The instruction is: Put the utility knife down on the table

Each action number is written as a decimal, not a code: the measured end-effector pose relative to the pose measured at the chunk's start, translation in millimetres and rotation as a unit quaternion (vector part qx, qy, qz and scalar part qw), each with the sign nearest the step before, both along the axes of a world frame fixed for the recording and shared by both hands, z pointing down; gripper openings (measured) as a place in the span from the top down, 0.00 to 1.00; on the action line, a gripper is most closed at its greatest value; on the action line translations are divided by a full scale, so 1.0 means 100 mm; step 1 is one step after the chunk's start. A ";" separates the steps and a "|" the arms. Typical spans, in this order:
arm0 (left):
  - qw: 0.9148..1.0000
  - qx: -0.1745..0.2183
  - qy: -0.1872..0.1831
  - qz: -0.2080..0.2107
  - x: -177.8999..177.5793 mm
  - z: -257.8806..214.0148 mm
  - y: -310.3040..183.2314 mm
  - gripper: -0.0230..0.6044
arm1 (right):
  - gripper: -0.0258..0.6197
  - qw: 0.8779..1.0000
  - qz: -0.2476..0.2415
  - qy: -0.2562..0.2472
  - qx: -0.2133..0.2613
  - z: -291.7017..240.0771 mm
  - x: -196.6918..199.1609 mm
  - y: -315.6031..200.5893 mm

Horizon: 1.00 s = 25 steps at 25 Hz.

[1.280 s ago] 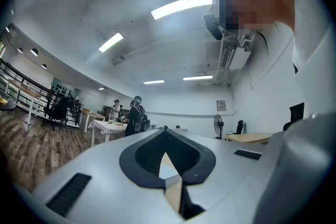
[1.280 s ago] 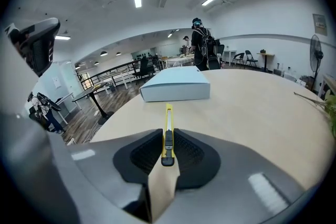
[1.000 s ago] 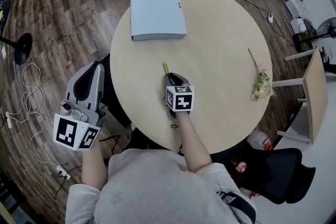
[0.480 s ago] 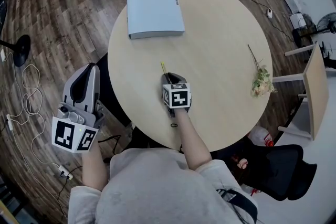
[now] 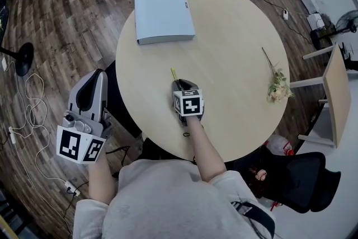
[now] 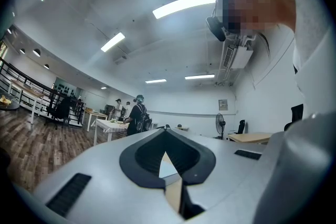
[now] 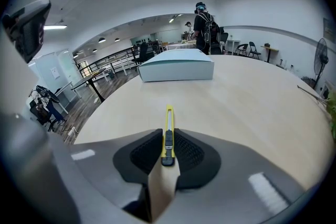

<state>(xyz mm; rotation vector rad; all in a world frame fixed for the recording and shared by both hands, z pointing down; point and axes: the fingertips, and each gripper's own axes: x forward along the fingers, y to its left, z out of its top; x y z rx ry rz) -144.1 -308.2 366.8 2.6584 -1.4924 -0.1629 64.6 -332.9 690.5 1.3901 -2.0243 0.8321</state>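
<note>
The wood-plank floor [image 5: 67, 8] fills the head view, and on it stands the round pale table [image 5: 235, 53]. At the table's 11 o'clock lies a closed blue-grey box [image 5: 163, 3], flat, with one corner just over the rim. A black office chair [image 5: 302, 182] sits off the table at about 5 o'clock.

My left gripper [image 5: 99, 73] hangs off the table at 8 o'clock, over the floor. In the left gripper view its fingertips meet at the front and I see nothing between them. Its marker cube [image 5: 78, 144] carries black-and-white square patterns, no words.

My right gripper [image 5: 180, 82] is over the table, slightly toward 6 o'clock from the centre, pointing to 12. Its cube [image 5: 188, 104] bears the same kind of pattern.

A dried flower sprig [image 5: 278, 87] lies near the rim at 3 o'clock, well apart from everything else.

The yellow utility knife [image 7: 168, 118] is pinched between the right jaws, which are closed tight on its rear end. Its front end sticks out toward the box, low over the tabletop. I cannot tell whether it touches the wood.

A small dark label [image 5: 189, 5] sits on the box's right edge, too small to read.
</note>
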 end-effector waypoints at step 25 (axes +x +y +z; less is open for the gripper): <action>0.997 0.054 0.015 0.059 0.23 -0.44 0.26 0.95 | 0.94 0.981 0.028 -0.043 0.185 -1.52 0.13 0.27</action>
